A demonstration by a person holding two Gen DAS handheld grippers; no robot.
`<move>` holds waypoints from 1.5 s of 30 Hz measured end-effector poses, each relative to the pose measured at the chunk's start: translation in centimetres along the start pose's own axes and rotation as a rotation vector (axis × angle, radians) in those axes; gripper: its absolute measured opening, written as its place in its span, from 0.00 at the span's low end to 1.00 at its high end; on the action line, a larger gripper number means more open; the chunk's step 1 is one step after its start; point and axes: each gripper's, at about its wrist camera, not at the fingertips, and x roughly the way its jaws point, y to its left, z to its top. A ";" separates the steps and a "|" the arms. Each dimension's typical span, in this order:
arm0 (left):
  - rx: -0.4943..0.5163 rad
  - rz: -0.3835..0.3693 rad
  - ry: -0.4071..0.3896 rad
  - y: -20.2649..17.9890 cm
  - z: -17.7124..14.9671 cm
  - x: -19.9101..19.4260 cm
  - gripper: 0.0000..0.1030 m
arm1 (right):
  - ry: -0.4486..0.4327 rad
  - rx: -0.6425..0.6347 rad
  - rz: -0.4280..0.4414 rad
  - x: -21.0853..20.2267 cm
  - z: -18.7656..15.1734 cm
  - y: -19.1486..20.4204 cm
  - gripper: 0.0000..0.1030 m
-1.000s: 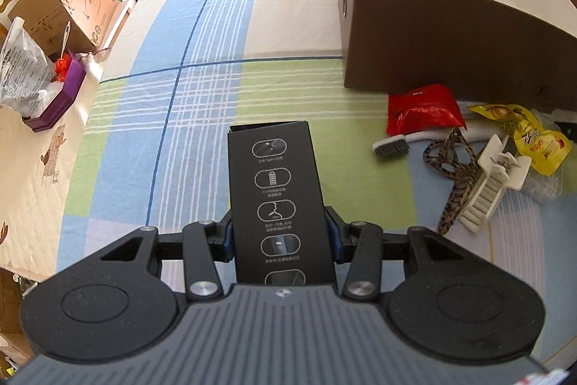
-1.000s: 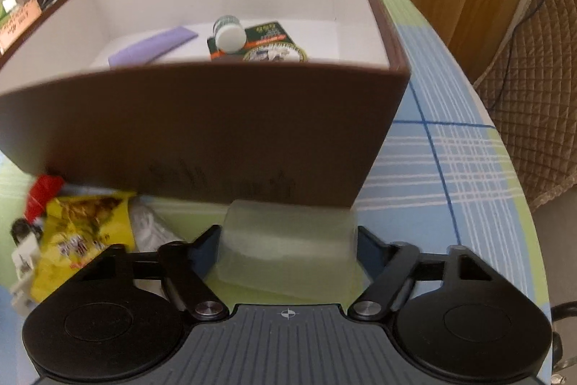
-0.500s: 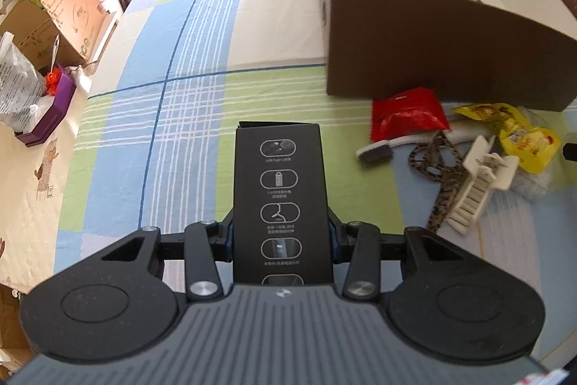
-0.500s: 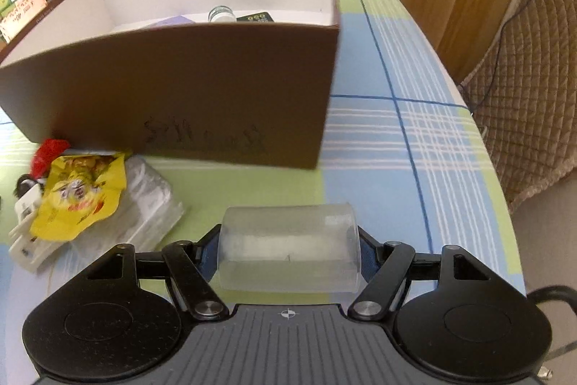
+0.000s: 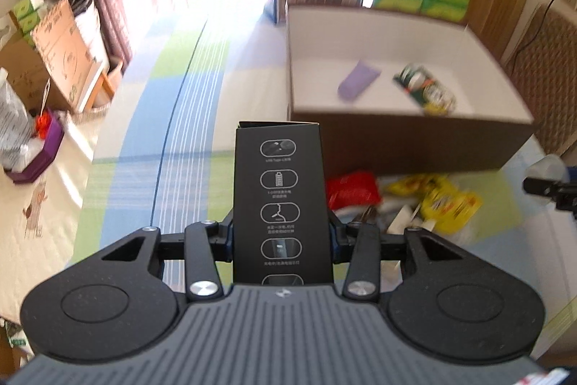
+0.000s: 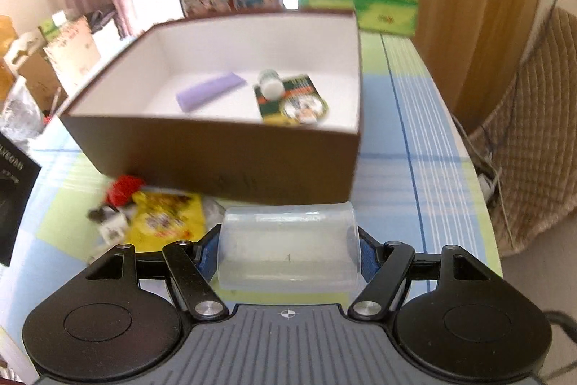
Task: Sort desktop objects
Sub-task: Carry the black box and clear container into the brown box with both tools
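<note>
**A:** Two loads in hand. Left gripper (image 5: 281, 237) is clamped on the tall black carton (image 5: 281, 197), held upright above the checked cloth (image 5: 151, 139), left of the brown box (image 5: 407, 139). Right gripper (image 6: 288, 251) is closed on a clear plastic cup (image 6: 288, 248) lying sideways between its jaws, just short of the box's near wall.

**B:** Step?

**A:** Looks like carry-to-box on both sides. Neither item is over the opening yet. The box holds a purple tube (image 6: 209, 91), a green packet (image 6: 292, 100) and a white-capped bottle (image 6: 270, 83) on top of the packet.

**B:** Next move?

**A:** Likely lift each load clear of the near rim, move it over a bare patch of the white floor, then release. The carton is tall, so it needs more clearance. The two hands probably shouldn't cross over the box at once.

**B:** Leftovers?

**A:** A pile is on the cloth in front of the box: red pouch (image 5: 351, 190), yellow snack bag (image 5: 447, 201), more beneath.

**B:** Blind spots?

**A:** That pile is motion-blurred and partly behind the left gripper, so its smaller items can't be identified. The carton's base is cut off by the gripper body. The carton print is too small to read.
</note>
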 end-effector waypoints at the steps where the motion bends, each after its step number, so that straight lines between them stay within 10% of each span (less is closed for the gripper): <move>1: 0.001 -0.007 -0.014 0.0 0.5 -0.4 0.37 | -0.011 -0.006 0.007 -0.1 0.3 0.2 0.67; 20: 0.065 -0.090 -0.159 -3.4 13.2 2.1 0.37 | -0.140 -0.106 0.026 1.9 11.0 1.6 0.67; 45: 0.191 -0.007 0.097 -7.2 14.6 16.1 0.38 | 0.234 -0.530 0.049 14.2 12.9 1.6 0.67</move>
